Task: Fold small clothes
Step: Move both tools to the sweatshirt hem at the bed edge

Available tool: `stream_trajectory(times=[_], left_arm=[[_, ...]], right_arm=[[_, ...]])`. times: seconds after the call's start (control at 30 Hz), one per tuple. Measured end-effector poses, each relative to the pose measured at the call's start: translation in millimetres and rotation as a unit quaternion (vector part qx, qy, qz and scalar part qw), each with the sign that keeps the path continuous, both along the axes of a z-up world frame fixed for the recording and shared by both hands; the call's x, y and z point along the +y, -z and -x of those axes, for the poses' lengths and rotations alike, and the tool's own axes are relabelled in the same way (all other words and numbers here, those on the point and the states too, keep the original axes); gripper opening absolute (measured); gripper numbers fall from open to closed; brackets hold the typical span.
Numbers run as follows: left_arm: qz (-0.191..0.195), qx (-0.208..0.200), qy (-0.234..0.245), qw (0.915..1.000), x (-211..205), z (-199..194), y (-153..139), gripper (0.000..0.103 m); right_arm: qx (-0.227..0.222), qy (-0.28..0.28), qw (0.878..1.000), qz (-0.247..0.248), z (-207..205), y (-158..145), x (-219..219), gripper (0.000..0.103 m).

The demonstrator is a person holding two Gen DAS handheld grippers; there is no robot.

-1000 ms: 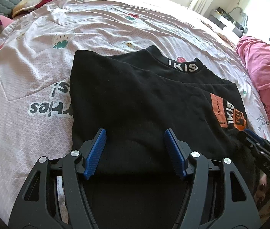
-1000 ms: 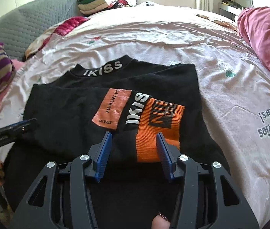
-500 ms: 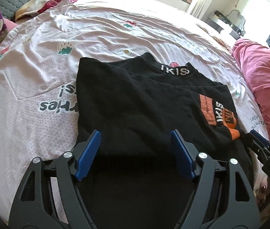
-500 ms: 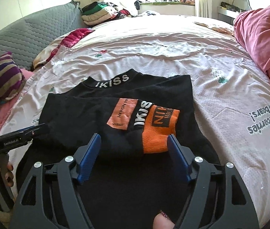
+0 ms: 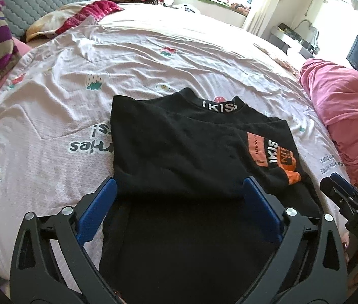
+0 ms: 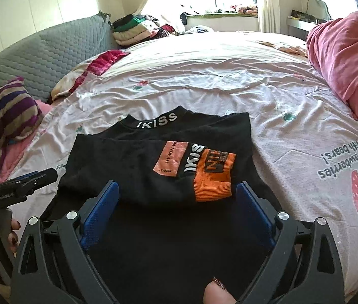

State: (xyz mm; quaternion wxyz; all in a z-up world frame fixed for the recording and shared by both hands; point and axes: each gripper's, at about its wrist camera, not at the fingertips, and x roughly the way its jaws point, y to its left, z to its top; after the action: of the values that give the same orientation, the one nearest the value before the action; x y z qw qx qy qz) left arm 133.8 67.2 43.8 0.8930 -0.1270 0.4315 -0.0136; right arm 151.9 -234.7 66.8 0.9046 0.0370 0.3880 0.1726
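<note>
A striped pillow [image 6: 6, 111] lies at the bed's left edge. The left gripper [image 5: 179, 190] has just been opening; its jaws stand wide apart above the black top [image 5: 179, 152], gripping nothing. The top lies folded on the pale printed sheet [image 6: 292, 116], orange cuff [image 6: 211, 177] uppermost. The right gripper [image 6: 177, 190] has likewise just spread wide, empty. A pink quilt [image 6: 343, 58] is heaped at right.

Strawberry-print bedsheet [image 6: 229, 76], pink duvet [image 6: 343, 58], striped pillow [image 6: 9, 111], perhaps stacked clothes [image 6: 133, 29].
</note>
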Motion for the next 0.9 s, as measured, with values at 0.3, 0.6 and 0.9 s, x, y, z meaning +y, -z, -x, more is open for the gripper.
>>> stream_trajectory(times=[0.3,0.6,0.9], left_arm=[[-0.007,-0.009,-0.008,0.9999,3.8,22.0,-10.0,0.093],[-0.011,-0.004,-0.024,0.9996,16.7,43.0,-6.5,0.093],[-0.01,0.005,-0.032,0.9994,28.5,65.7,-0.5,0.093]], right_arm=[[-0.015,0.006,1.0,-0.005,22.0,-11.3,-14.4,0.094],[-0.016,0.016,1.0,-0.004,40.6,-9.9,-28.4,0.094],[-0.01,0.018,1.0,0.0,56.3,-2.7,-35.2,0.094]])
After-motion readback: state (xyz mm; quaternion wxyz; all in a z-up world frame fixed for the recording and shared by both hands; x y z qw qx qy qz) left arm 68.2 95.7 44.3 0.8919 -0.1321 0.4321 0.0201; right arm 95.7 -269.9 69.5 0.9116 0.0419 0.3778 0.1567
